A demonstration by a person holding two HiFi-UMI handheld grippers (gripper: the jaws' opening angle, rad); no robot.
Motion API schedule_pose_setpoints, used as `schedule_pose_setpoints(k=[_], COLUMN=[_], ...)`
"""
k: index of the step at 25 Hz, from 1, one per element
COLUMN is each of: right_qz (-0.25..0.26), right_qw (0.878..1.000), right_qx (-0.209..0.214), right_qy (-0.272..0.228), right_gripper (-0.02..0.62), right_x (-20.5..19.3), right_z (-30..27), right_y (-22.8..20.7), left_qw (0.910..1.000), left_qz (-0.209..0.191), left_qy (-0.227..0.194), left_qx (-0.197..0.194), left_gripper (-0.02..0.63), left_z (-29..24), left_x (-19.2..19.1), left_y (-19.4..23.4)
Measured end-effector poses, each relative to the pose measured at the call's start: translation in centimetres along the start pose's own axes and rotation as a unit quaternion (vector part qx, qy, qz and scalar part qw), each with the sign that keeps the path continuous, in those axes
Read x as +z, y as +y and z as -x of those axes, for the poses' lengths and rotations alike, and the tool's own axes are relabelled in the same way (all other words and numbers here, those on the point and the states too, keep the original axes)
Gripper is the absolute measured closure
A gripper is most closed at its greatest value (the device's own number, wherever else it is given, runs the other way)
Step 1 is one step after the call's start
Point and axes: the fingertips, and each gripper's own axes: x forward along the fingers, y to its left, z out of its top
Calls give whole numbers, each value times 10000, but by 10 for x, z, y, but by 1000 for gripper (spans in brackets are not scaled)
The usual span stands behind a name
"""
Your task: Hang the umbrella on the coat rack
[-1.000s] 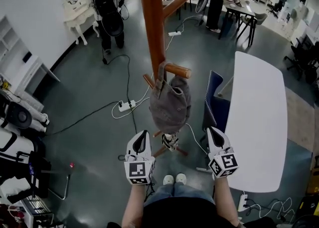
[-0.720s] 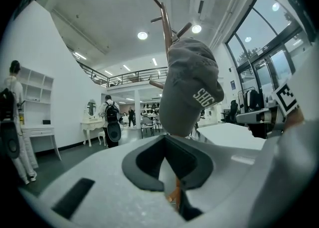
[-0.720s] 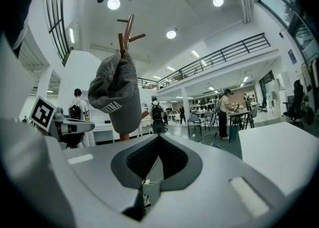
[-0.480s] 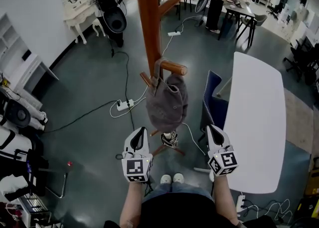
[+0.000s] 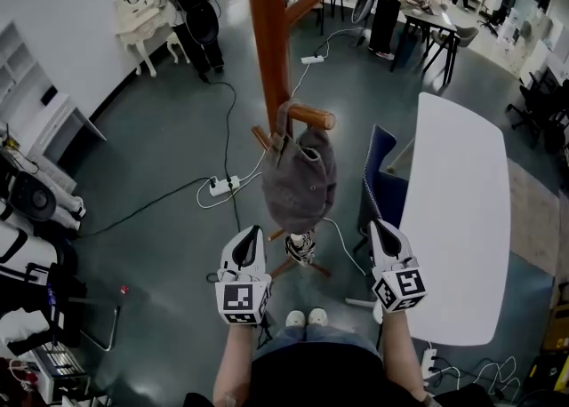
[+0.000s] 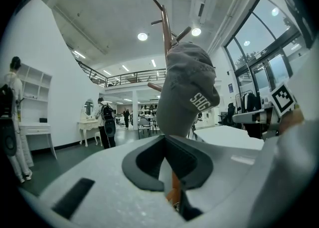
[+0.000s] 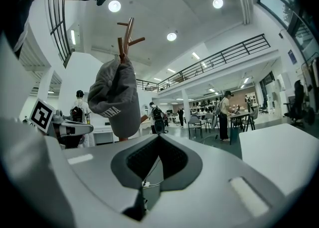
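Since a second ago only the backpacked person (image 5: pixel 196 10) at the far wall has drifted; our grippers kept place. Open floor (image 5: pixel 151 156) lies left; a white table (image 5: pixel 462 210) edges our right. The wooden coat rack (image 5: pixel 271 50) stands ahead, a grey cap (image 5: pixel 298 183) on its peg. Both the left gripper (image 5: pixel 253 236) and right gripper (image 5: pixel 379 227) are closed, empty. A patterned bundle (image 5: pixel 302 250) under the cap may be the umbrella; we cannot tell.

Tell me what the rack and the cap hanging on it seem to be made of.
Rack: probably wood, smooth reddish-brown finish; round post and pegs with a faint sheen. Cap: likely matte grey cloth; it sags softly and bears white lettering.
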Motion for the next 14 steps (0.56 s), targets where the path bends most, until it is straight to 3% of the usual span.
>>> schedule_pose_setpoints(k=[14], right_qz=[5], right_qw=[10000], right_qx=[5], right_qy=[-6], right_gripper=[589], right_x=[-1], right_z=[-3], right_y=[4], left_qw=[10000], left_qz=[12], left_qy=[23], left_qx=[-85], left_gripper=[598], left_z=[3], left_x=[-1], left_y=[2])
